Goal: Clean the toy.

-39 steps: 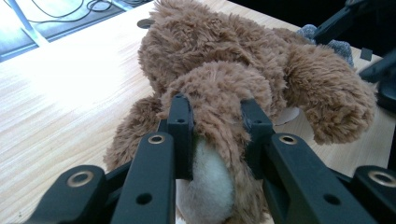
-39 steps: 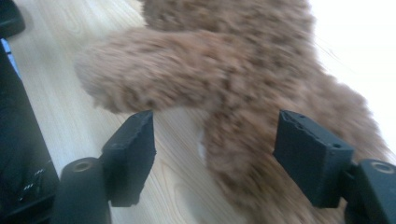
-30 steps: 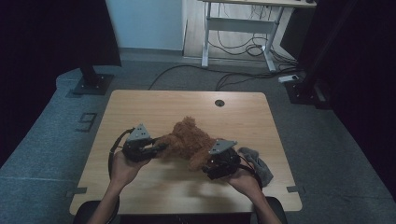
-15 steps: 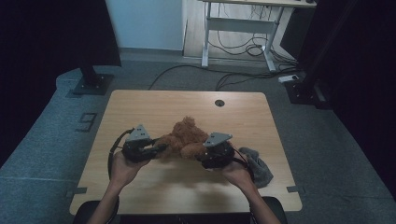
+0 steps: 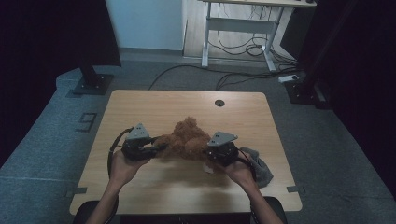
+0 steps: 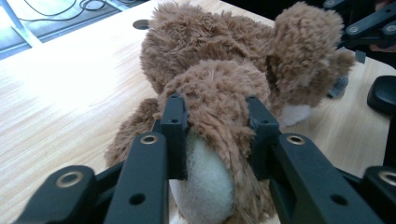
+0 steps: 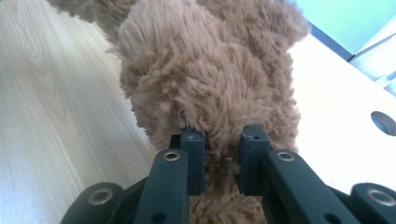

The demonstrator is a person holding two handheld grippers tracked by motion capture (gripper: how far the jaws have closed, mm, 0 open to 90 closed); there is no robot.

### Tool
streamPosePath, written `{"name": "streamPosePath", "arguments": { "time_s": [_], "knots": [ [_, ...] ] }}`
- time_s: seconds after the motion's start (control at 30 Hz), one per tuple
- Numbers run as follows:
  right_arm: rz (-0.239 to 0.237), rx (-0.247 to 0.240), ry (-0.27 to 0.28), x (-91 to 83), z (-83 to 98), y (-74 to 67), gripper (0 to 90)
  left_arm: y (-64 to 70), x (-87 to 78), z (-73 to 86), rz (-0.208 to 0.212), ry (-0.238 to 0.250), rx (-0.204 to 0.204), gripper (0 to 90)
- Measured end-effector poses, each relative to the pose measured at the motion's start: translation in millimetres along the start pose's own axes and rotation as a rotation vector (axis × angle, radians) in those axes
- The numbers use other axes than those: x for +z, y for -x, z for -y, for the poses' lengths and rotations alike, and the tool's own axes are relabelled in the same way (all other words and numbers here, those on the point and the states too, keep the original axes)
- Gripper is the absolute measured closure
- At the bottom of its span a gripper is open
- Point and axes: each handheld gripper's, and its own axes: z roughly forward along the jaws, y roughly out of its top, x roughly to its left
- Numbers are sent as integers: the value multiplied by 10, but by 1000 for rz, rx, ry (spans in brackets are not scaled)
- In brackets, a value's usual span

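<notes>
Right now you are holding the fluffy brown plush teddy bear (image 5: 187,140) from both sides, near the middle of the pale wooden table (image 5: 154,105), closer to your edge. Your left gripper (image 6: 217,135) is pinching one of the bear's limbs, the one with the cream-coloured pad, with brown pile bulging between the two black jaws. Your right gripper (image 7: 219,154) is clamping a thick tuft of fur on the opposite side, jaws close together with plush squeezed between them. In the high view the bear is stretching between your two hands, and a crumpled grey cloth (image 5: 259,163) is lying just beside your right hand, touching neither jaw. This looks like the handling step: both grips are on, and the toy is ready to be lifted or turned. Whatever you are planning next, it is calling for even pull from both sides, since soft fur can slide out of a narrow pinch.
</notes>
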Motion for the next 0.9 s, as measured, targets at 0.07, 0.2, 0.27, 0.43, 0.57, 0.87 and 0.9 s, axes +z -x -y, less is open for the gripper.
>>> {"name": "streamPosePath", "arguments": {
  "time_s": [0.07,0.2,0.27,0.43,0.57,0.87,0.9],
  "knots": [
    [-10,3,12,-21,-23,9,783,-23,-9,-8,-4,4,-3,605],
    [-26,11,48,-70,-87,22,792,-58,-42,-43,-24,13,2,530],
    [-32,11,63,-94,-129,28,793,-59,-68,-86,-37,15,13,494],
    [-45,20,96,-135,-236,46,794,-11,-160,-243,-62,28,59,401],
    [-50,31,124,-164,-301,66,795,11,-239,-369,-64,36,83,368],
    [-44,42,159,-246,-372,100,795,-72,-301,-378,-94,37,55,343],
    [-41,41,158,-252,-376,104,796,-78,-312,-372,-90,40,53,343]
  ]
}}
